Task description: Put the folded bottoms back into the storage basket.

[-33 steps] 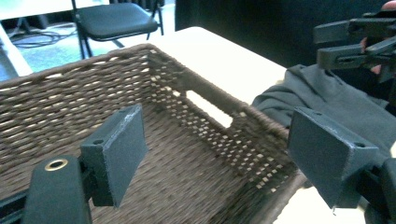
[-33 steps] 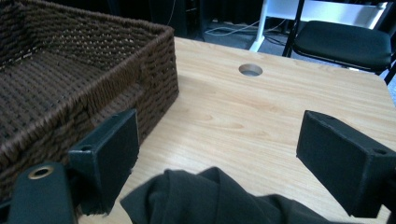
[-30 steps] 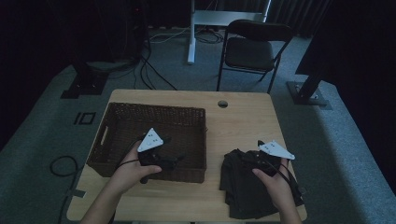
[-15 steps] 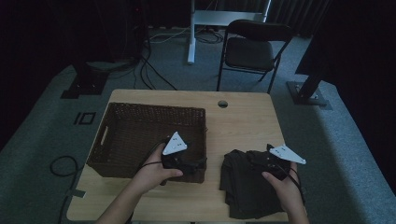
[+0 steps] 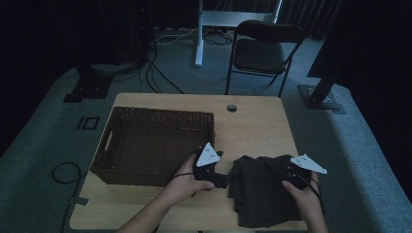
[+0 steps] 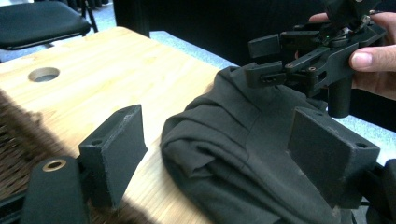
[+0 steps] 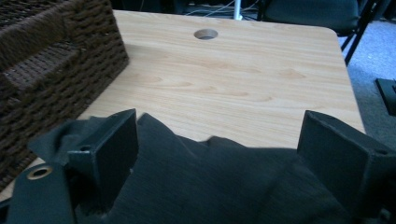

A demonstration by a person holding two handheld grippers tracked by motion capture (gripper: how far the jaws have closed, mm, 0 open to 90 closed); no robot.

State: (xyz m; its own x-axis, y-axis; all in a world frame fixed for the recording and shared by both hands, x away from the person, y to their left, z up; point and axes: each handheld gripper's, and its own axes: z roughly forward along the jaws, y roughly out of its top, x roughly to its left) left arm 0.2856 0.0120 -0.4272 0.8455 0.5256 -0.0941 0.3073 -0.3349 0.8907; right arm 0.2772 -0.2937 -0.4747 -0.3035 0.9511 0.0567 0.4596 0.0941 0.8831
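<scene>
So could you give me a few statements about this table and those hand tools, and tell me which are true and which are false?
1. The dark cloth lies inside the wicker basket. False: it lies on the table, right of the basket.
2. The left gripper has its jaws open. True.
3. A round hole sits in the tabletop. True.
4. The right gripper holds a cup. False: its open jaws hover over the cloth.

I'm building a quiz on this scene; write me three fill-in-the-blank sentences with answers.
1. The dark cloth lies to the ____ of the basket in the high view.
2. The left gripper has its jaws ____.
3. The table has a round ____ near its far edge.

Missing words: right; open; hole
</scene>
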